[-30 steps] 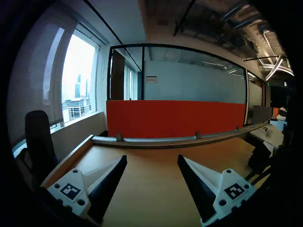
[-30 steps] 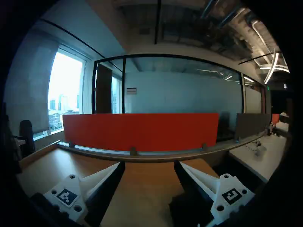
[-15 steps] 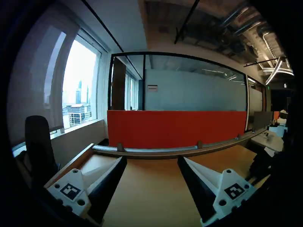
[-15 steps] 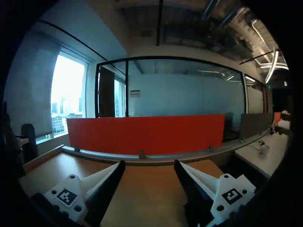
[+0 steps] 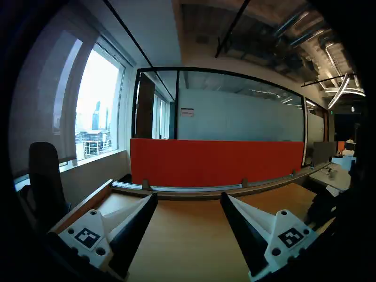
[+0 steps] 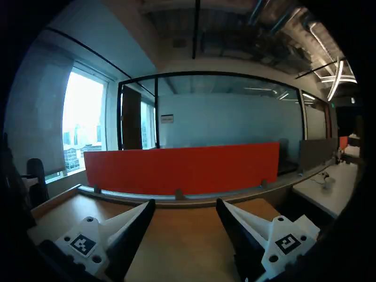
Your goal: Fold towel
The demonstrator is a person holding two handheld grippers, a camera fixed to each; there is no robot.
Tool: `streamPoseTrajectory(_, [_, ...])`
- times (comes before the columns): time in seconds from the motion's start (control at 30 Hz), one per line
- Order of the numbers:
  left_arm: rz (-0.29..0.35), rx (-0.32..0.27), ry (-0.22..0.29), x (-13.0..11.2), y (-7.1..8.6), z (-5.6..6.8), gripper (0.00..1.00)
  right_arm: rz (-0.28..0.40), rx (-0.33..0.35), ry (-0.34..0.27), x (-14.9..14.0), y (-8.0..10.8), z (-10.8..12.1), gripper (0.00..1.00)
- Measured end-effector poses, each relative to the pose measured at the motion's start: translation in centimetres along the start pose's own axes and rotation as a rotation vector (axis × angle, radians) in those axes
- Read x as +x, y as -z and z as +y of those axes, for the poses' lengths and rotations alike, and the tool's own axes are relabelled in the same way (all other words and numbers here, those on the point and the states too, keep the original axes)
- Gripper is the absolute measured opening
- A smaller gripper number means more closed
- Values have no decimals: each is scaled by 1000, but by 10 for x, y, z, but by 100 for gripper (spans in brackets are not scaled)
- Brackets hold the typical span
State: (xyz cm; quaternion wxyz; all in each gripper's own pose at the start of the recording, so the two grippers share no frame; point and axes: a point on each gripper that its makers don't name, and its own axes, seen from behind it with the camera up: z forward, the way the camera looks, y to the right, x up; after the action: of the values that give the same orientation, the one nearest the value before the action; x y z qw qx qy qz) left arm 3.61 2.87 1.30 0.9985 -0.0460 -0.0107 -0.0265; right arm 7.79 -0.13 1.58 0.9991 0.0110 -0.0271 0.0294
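Left gripper and right gripper are held before the orange partition, jaws apart, empty. The place of the towel cannot be told; soft, light cloth is likely best pinched at corners.
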Motion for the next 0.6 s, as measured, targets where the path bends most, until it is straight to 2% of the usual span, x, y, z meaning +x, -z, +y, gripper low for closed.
streamPoseTrajectory(0.37, [26, 17, 12, -38, 2, -6, 99, 9, -11, 18, 3, 10, -9, 100])
streamPoseTrajectory(0.6, [46, 17, 13, -65, 0, -9, 99, 7, -14, 42, -12, 14, -17, 100])
